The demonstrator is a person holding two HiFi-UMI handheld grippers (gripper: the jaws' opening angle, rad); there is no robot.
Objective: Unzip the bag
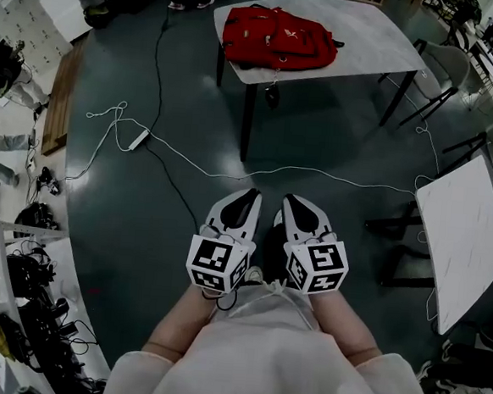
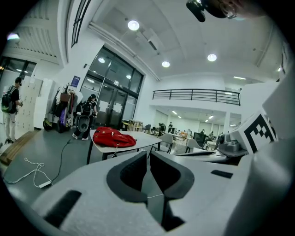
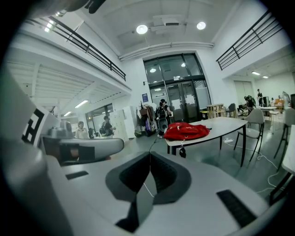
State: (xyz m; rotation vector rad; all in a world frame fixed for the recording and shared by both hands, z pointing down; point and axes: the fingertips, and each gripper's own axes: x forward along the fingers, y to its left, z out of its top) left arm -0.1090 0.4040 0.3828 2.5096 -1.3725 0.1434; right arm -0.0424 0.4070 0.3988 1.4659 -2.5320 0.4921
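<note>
A red backpack point(image 1: 279, 37) lies flat on a white table point(image 1: 370, 36) at the far side of the room, with a small dark tag point(image 1: 272, 94) hanging off the table's front edge. Both grippers are held close to the person's body, far from the bag. My left gripper point(image 1: 245, 199) and right gripper point(image 1: 295, 206) sit side by side, pointing toward the table. In the left gripper view the bag point(image 2: 114, 137) shows beyond the shut jaws of the left gripper point(image 2: 148, 154). The right gripper view shows the bag point(image 3: 185, 131) past the right gripper point(image 3: 150, 156), also shut and empty.
A white cable and power strip point(image 1: 138, 139) trail across the dark floor between me and the table. A second white table point(image 1: 459, 243) stands at right, chairs point(image 1: 448, 63) behind the bag's table. Cluttered shelves line the left edge. People point(image 3: 162, 113) stand by the glass doors.
</note>
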